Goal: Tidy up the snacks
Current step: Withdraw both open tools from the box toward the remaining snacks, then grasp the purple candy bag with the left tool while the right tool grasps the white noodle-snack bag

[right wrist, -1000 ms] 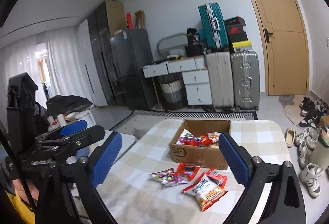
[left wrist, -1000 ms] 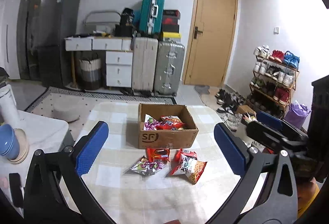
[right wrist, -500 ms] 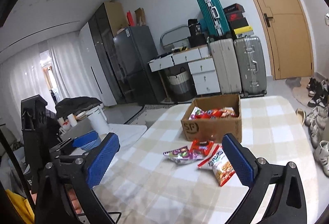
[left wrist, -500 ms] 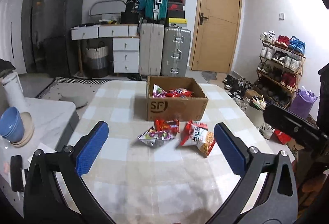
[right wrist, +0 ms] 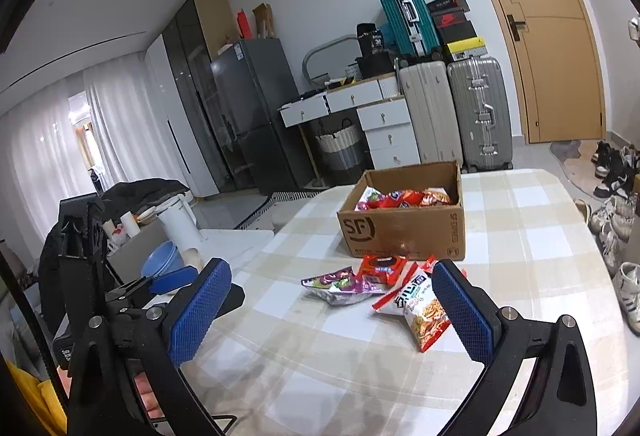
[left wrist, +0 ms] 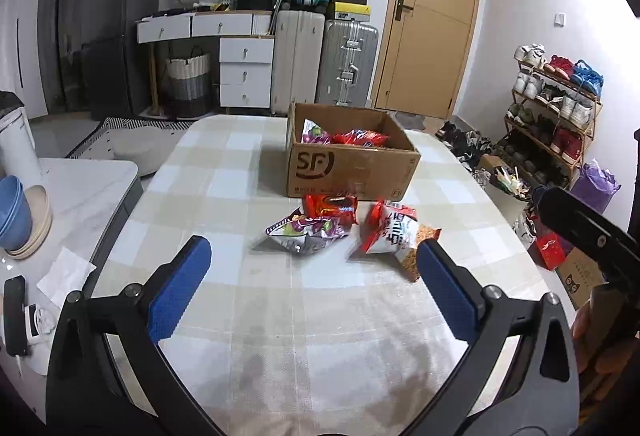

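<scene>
Snack packets before box, both grippers' fingers spread, angled down.

Both cameras sit low over the table's near edge, tilted down, facing its far edge and the wall of suitcases. The left view looks straight ahead; the right view stands further right, angled leftward. Both share the cardboard box, the loose snack bags and the door.
</scene>
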A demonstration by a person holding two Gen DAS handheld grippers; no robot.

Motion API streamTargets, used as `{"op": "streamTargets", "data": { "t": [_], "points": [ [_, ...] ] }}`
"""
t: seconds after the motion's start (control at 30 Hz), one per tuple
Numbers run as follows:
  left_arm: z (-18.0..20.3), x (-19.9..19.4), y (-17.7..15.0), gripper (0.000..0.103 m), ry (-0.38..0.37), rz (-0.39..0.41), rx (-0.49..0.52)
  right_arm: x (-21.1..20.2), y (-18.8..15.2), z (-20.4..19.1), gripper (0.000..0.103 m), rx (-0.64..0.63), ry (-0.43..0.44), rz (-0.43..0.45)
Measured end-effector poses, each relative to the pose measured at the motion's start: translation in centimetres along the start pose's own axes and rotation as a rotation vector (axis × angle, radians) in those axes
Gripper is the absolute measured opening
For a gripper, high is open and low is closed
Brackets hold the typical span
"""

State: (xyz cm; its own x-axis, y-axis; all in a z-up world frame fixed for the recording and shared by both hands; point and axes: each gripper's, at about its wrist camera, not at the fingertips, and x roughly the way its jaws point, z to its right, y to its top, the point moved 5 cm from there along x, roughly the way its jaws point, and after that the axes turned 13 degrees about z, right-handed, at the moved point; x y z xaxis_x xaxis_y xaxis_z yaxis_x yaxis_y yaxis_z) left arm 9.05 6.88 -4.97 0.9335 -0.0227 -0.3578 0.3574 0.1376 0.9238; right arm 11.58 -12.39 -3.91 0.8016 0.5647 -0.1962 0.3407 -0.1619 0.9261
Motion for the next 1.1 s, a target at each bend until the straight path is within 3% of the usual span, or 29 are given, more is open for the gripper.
{"op": "streamTargets", "data": {
  "t": [0.2,0.43,0.73,0.93,1.03,1.1],
  "points": [
    [-0.5,3.8,-2.4,0.102,-0.004,-0.046,0.010,2.3,-2.4,2.2,0.102,0.001,-0.040,-0.074],
    [-2.5,9.8,-4.7,0.102,0.009,-0.134,-0.065,6.3,-6.3,6.2,0.102,0.004,-0.101,-0.185],
    [-4.3,16.4,-6.0,0.102,-0.003,-0.221,-0.104,13.3,-8.7,9.0,0.102,-0.176,-0.108,-0.309],
    [-5.0,19.7,-6.9,0.102,-0.029,-0.265,-0.155,16.1,-10.3,8.7,0.101,-0.293,-0.073,-0.379],
    [-5.0,21.1,-7.5,0.102,-0.036,-0.279,-0.152,17.2,-11.4,8.7,0.096,-0.319,-0.061,-0.415],
    [-5.1,21.8,-7.8,0.102,-0.052,-0.290,-0.165,17.8,-12.1,8.9,0.087,-0.310,-0.054,-0.442]
  ]
}}
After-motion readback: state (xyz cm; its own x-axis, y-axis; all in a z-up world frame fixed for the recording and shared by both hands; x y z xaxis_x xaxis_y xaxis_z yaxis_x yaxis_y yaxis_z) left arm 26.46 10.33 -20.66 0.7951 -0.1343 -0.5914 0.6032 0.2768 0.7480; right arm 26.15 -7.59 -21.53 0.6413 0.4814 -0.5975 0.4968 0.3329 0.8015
